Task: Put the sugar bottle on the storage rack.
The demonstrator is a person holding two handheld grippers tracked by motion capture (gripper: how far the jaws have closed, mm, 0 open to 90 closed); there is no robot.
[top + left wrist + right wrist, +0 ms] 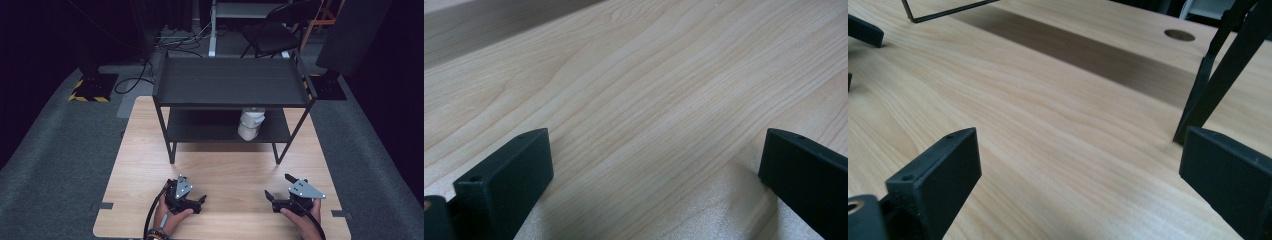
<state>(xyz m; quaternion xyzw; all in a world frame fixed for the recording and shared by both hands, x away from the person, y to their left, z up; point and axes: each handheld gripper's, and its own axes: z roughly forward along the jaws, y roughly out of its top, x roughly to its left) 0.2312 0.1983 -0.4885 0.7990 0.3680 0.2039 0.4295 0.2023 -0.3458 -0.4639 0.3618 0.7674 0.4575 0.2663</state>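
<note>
Both hand-held grippers, left (196,201) and right (276,196), rest wide open and empty on the pale wooden counter (235,172), apparently waiting before the black metal shelf rack (231,82).

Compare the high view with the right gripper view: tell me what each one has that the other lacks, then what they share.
High view alone: the white jar on the lower shelf of the black rack, the rack's top tray, the folding chair behind, the grey floor, both hands, and the right gripper from above.

Right gripper view alone: a round hole in the tabletop, and a close look along its own open jaws.

Shared: the wooden table, the rack's leg, and the left gripper.
</note>
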